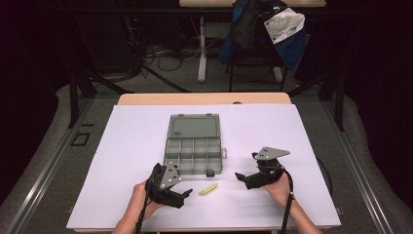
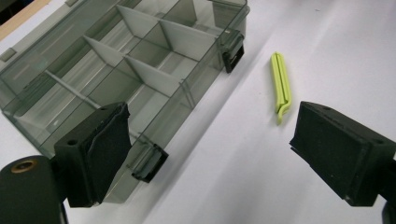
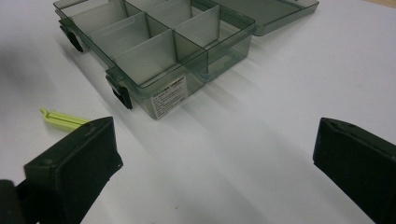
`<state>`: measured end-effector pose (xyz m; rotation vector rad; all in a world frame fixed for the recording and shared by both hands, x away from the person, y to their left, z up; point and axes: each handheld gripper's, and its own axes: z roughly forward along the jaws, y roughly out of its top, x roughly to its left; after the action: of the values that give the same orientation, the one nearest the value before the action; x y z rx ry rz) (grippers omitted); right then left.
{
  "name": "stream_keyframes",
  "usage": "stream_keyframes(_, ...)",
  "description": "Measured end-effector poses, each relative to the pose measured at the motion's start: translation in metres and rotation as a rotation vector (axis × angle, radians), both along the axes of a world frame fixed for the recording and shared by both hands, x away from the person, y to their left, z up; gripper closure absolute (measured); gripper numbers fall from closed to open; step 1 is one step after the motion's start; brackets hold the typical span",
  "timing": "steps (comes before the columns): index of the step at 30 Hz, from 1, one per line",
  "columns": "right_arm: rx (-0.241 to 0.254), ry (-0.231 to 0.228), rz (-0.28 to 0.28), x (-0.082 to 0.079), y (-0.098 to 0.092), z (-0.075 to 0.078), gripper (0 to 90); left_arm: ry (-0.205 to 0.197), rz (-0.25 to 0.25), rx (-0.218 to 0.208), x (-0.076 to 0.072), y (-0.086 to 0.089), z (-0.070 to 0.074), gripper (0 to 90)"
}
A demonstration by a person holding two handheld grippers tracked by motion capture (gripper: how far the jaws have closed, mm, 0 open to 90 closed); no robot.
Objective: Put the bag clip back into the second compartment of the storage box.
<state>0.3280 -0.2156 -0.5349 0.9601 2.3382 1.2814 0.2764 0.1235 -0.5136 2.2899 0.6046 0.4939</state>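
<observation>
On the white worktop (image 1: 146, 146), near the person's edge: a small yellow-green clip (image 1: 208, 189) lies flat, alone, just in front of the organiser box (image 1: 194, 155) and between the two grippers.

Left gripper (image 1: 185, 194): jaws wide, nothing between them. In the left gripper view the clip (image 2: 280, 86) sits ahead of the pads, nearer the right-hand one, not touching either. Gripper held low and angled toward the clip, which reads as an approach for a pick-up, the wide jaws leaving room to straddle it. Clip lies lengthwise along the line of approach, so closing across its narrow width looks feasible. Thin and flat against the sheet; pads would need to come right down to the surface, or it may skid away.

Right gripper (image 1: 240, 176): also wide, empty. It hangs off to the right of the clip, pointed toward the box; probably waiting, or ready to steady the box.

Box: smoky grey see-through plastic, lid (image 1: 193, 126) laid fully back and flat on the worktop behind the tray. Open lid suggests it is meant to receive the clip. Tray split by dividers into two rows of compartments; every compartment I can see is empty in both gripper views. Two black latches (image 3: 122, 95) on the near wall, hanging loose. White label (image 3: 170, 96) on one end wall, print too small to read.
</observation>
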Motion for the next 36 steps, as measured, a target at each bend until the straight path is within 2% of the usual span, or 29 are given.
stream_keyframes(5,0.002,0.003,0.000,0.000,0.000,0.000,0.0,0.019,-0.018,0.006,0.000,-0.007,-0.001,10.7)
stream_keyframes(19,0.007,0.006,0.010,0.001,0.000,0.000,0.0,0.035,-0.055,0.040,-0.002,-0.027,-0.003,11.3)
stream_keyframes(28,0.001,0.012,0.013,0.001,0.001,-0.001,0.0,0.045,-0.072,0.062,-0.002,-0.039,-0.005,15.6)
stream_keyframes(33,0.002,0.014,0.014,0.001,0.001,-0.001,0.0,0.053,-0.090,0.088,0.001,-0.048,-0.008,19.8)
stream_keyframes(36,0.003,0.011,0.015,0.001,0.000,0.000,0.0,0.057,-0.097,0.089,0.001,-0.051,-0.009,23.1)
